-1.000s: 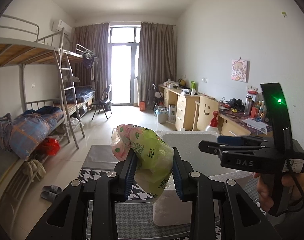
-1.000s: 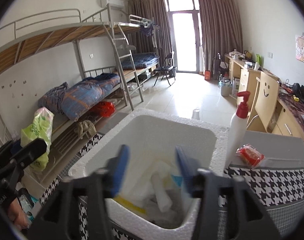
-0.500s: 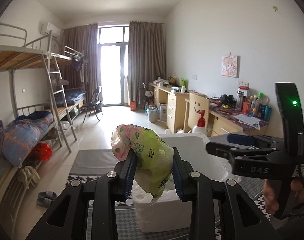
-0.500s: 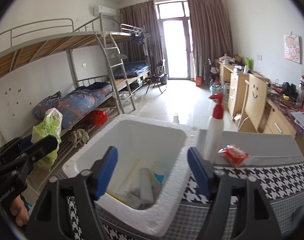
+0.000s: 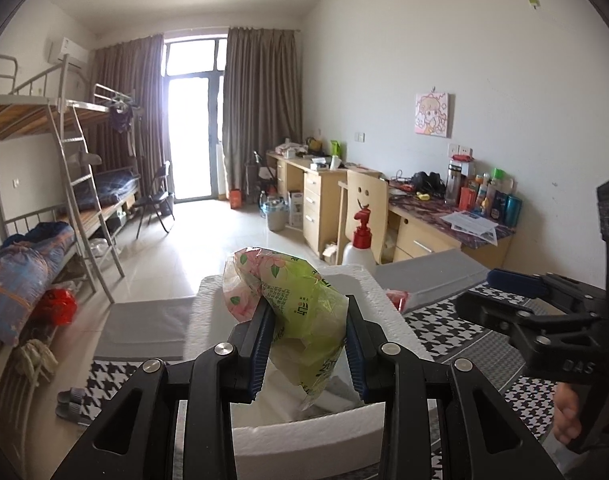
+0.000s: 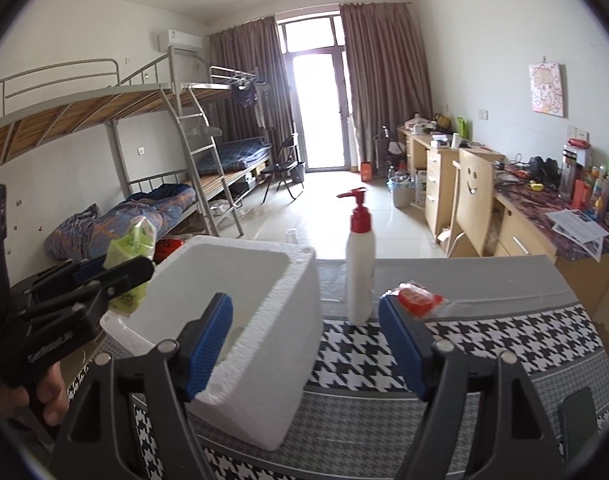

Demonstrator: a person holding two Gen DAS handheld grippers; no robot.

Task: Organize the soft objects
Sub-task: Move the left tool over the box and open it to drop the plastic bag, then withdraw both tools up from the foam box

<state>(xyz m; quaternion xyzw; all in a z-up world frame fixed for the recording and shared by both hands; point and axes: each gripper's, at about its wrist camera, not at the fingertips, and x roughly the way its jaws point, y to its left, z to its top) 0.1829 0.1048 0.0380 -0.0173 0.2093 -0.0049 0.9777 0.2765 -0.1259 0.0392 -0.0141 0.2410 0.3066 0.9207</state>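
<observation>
Green plastic packet (image 5: 300, 312), floral-printed at its upper end, is clamped between the blue pads of the left gripper (image 5: 309, 346). It is held above the open white foam box (image 5: 304, 430), its lower corner hanging over the box's interior. In the right wrist view the same packet (image 6: 130, 248) sits at 9 o'clock, over the box's far-left rim.

Right gripper (image 6: 304, 344): jaws apart with nothing between the pads; its left finger overlaps the near wall of the foam box (image 6: 272, 344).

On the houndstooth table cover (image 6: 484, 344), at 12 o'clock from the right gripper, a white pump bottle (image 6: 360, 268) with a red top stands upright just beside the box. A red packet (image 6: 418, 300) lies at 1 o'clock, near the bottle.
</observation>
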